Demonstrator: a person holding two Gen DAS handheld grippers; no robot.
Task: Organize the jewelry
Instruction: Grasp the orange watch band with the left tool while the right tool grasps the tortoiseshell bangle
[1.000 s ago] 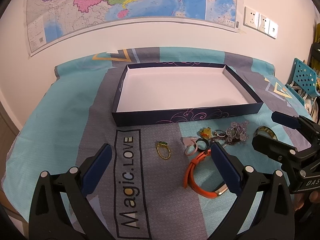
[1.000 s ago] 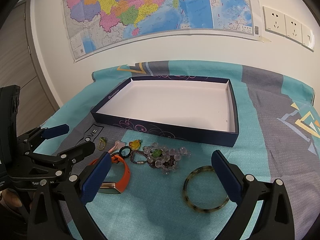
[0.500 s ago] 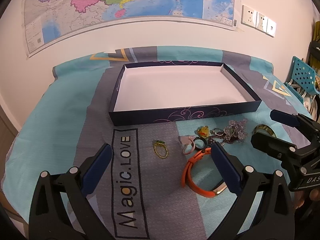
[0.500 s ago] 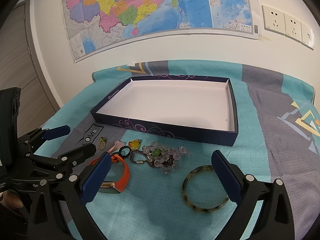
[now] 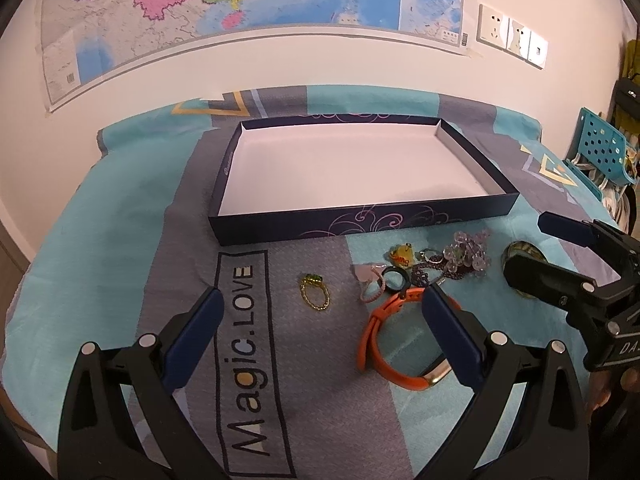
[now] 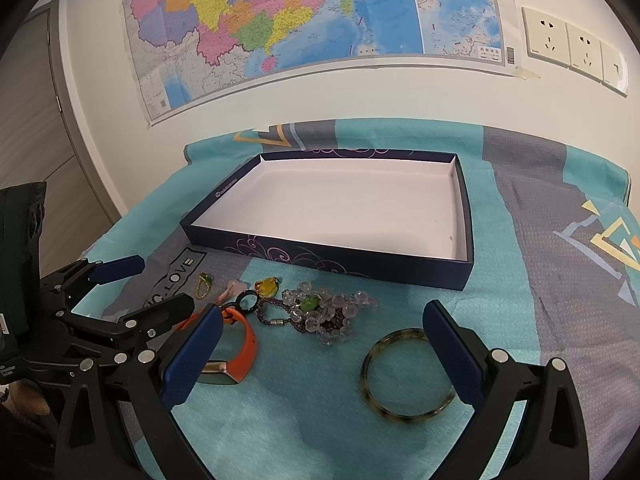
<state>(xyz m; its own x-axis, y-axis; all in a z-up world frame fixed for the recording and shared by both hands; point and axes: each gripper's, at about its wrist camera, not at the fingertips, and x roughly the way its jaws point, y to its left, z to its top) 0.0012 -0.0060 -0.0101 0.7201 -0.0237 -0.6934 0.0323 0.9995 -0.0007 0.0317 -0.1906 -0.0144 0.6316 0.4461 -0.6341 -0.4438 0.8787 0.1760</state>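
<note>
Navy cardboard box sits on your bench cloth, interior bare. Just before it lie the bangle, orange band, bead cluster and gold ring. Your left hand-held gripper and right hand-held gripper hover agape, holding nothing.

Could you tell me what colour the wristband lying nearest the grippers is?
The wristband is orange with a gold-toned metal section, clearest in the left wrist view.
</note>
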